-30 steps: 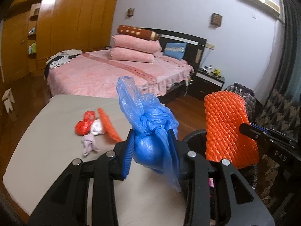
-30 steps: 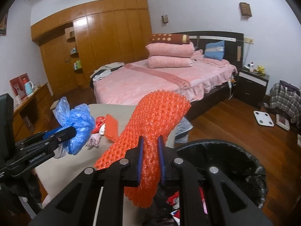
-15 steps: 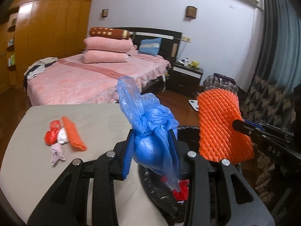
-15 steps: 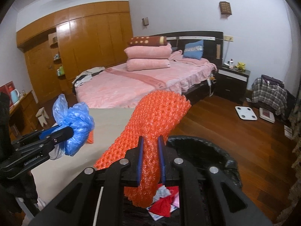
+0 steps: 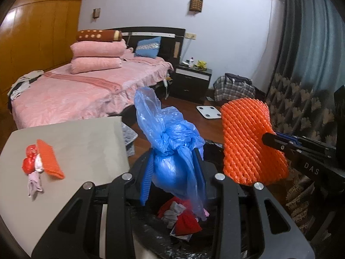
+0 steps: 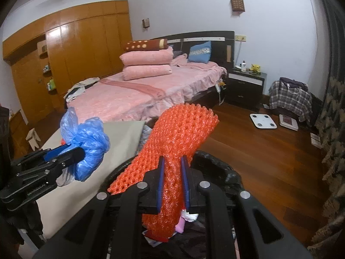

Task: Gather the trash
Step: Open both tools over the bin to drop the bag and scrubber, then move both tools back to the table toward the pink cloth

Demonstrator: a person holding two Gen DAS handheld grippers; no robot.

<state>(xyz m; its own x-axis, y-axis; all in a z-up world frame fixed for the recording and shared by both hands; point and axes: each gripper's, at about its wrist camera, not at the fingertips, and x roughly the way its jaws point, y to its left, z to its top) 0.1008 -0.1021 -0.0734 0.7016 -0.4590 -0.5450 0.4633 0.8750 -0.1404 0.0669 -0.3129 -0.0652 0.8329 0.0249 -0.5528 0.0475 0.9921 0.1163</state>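
My left gripper (image 5: 175, 170) is shut on a knotted blue plastic bag (image 5: 170, 142) and holds it over the black-lined trash bin (image 5: 215, 233), which has red and grey trash inside. My right gripper (image 6: 173, 180) is shut on an orange foam net sleeve (image 6: 179, 142) and holds it over the same bin (image 6: 224, 168). The sleeve also shows in the left wrist view (image 5: 250, 140), and the blue bag in the right wrist view (image 6: 88, 142). More trash lies on the grey table (image 5: 86, 142): a small orange foam net (image 5: 49, 161), red wrappers (image 5: 29, 161) and a pale scrap (image 5: 34, 183).
A pink bed (image 6: 138, 95) with stacked pillows stands behind the table. A black nightstand (image 6: 245, 86), a white scale (image 6: 263, 120) on the wood floor, a plaid bag (image 6: 289, 97) and a dark curtain (image 5: 306, 43) lie to the right.
Both grippers have moved right, off the table and over the bin, each still holding its item. The bin's inside with its trash has come into view beneath them.
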